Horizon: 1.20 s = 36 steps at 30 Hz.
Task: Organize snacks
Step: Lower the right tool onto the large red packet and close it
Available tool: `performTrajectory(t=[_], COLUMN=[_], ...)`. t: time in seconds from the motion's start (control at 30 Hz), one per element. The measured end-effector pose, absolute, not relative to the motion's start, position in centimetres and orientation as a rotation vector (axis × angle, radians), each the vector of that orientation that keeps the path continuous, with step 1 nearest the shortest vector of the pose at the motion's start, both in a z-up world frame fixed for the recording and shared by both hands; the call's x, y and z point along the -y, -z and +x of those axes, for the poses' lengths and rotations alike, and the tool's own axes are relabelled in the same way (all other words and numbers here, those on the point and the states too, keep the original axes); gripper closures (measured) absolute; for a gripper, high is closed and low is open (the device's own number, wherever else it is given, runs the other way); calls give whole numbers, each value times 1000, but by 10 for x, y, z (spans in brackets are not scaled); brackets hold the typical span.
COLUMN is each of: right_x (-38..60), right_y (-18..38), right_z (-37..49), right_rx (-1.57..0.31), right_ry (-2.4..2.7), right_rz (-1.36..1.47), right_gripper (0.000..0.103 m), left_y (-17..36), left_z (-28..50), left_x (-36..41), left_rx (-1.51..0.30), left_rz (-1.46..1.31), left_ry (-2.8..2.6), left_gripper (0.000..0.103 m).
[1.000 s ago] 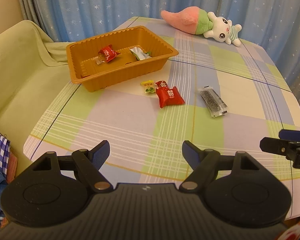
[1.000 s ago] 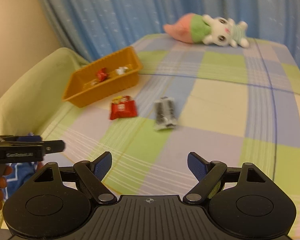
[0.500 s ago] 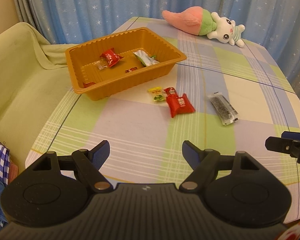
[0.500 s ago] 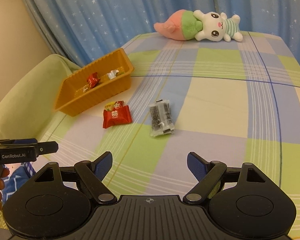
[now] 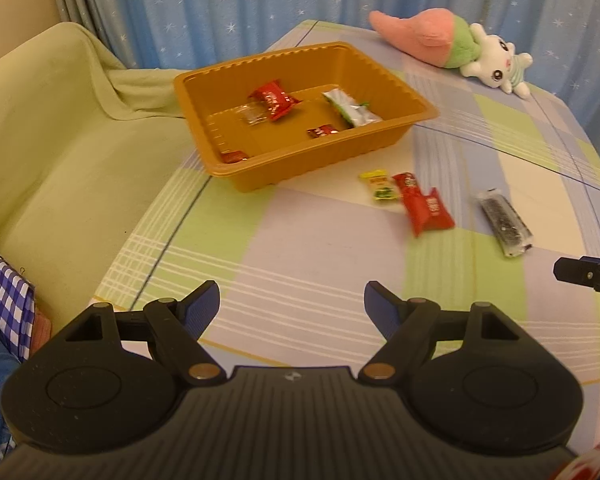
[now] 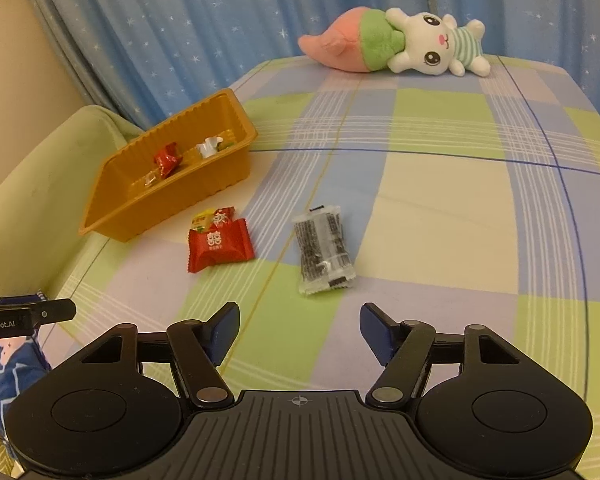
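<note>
3 crinkly wrapped snacks (foil, plastic) beside ribbed tray.

In front of you is a counter covered in a checked cloth. On it sit an orange tray, a yellow packet touching a red packet, a clear dark-filled packet nearby, and a plush rabbit at the far edge.

A home living room: starry blue curtains, a green-covered sofa, a plush bunny on the checked tablecloth.
</note>
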State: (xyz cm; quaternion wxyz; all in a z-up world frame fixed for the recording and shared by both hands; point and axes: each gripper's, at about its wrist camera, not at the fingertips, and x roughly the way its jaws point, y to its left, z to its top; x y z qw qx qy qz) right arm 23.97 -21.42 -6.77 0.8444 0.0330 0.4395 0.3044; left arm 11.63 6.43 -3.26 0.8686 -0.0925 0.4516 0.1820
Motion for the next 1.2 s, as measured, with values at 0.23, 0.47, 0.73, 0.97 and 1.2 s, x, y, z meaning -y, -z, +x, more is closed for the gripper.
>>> performTrajectory(t=[0.23, 0.47, 0.73, 0.97, 1.2], right_x=[181, 143, 106, 83, 66], right_y=[76, 81, 85, 93, 101], right_z=[243, 247, 259, 270, 274], right_rx=[-939, -951, -946, -951, -929], right_ry=[-695, -745, -758, -745, -732], right_rz=[32, 6, -22, -58, -128], right_gripper=[35, 35, 35, 35, 35], left_y=[41, 45, 49, 60, 70], left_z=[125, 137, 150, 162, 172], left_x=[-77, -85, -94, -97, -102], left_rx=[-963, -969, -968, -990, -1016], left_rz=[-195, -190, -196, -199, -203], left_ry=[-364, -332, -305, -277, -275], left_gripper=[25, 25, 25, 25, 25])
